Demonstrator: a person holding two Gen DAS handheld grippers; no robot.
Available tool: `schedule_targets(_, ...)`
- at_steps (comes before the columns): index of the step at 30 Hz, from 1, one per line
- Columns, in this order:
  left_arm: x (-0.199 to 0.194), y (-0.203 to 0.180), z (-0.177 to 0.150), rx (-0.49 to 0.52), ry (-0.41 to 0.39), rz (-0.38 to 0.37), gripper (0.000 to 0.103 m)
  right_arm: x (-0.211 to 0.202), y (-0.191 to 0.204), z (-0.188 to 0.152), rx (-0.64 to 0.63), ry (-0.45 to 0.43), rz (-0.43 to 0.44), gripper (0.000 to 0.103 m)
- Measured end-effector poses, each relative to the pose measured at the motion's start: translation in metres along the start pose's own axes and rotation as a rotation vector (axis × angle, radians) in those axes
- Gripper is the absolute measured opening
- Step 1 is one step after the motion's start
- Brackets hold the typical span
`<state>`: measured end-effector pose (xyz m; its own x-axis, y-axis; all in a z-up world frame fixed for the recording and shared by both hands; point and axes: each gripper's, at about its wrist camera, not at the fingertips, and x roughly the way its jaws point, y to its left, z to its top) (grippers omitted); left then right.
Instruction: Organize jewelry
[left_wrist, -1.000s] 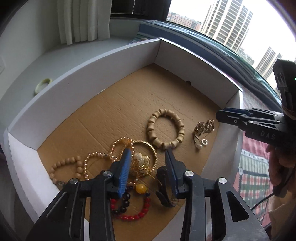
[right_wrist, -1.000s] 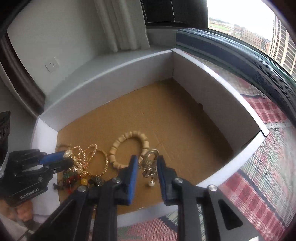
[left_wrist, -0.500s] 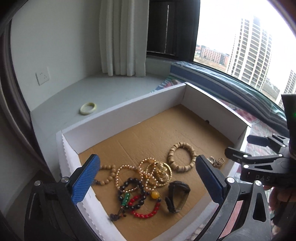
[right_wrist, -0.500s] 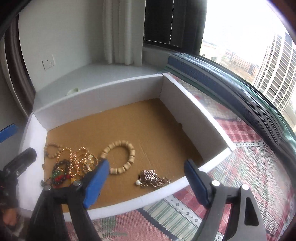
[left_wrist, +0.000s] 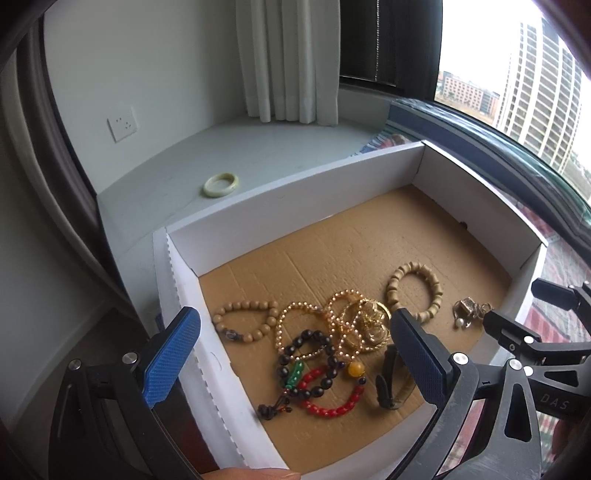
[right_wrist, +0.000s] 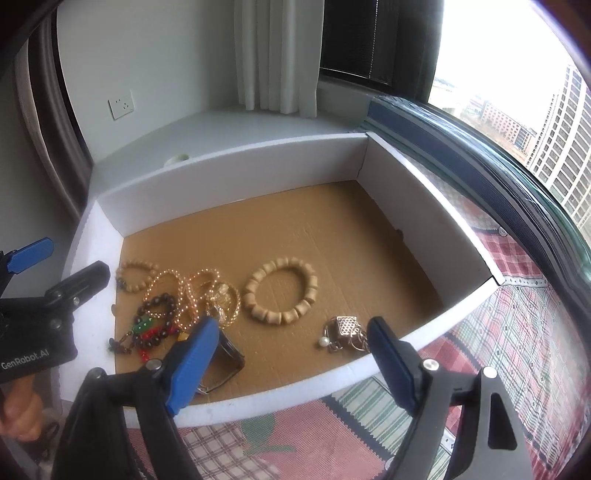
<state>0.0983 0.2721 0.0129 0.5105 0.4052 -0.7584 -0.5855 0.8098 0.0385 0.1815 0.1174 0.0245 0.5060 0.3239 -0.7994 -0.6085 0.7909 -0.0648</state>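
We hold both grippers above the near edge of the white box (left_wrist: 295, 192), jaws spread wide, nothing gripped: left gripper (left_wrist: 295, 349), right gripper (right_wrist: 291, 352). Tangled bracelets (left_wrist: 332, 332) lie inside at left; wooden bracelet (right_wrist: 280, 291) and metal charm (right_wrist: 343, 328) just right of them.

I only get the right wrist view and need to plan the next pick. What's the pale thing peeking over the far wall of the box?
Observer: A pale green bangle, lying flat on the grey sill outside the box.
Operator: Is the left gripper holding anything?
Observer: No. The left gripper is wide open and empty, above the tangled pile.
Operator: And the dark thing at the near edge, half hidden in my view?
Observer: A dark strap-like bracelet, lying on the box floor just right of the red bead bracelet.
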Motion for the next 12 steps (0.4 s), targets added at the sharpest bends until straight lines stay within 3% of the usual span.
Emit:
schedule_targets(4,0.0005,0.0017,0.0003,-0.002,0.005,0.0,0.102,0.003,0.0026,-0.0014,0.0,0.003,-0.014,0.084)
schedule_targets(7,0.0027,0.0059,-0.0016,-0.02,0.01,-0.049,0.102,0.0054,0.0047,-0.0029,0.001,0.001,-0.027,0.084)
schedule_targets(12,0.0049,0.0055,-0.0057,-0.018,-0.01,-0.017,0.102,0.0101,0.0088,-0.0056,0.005,0.008,-0.027,0.084)
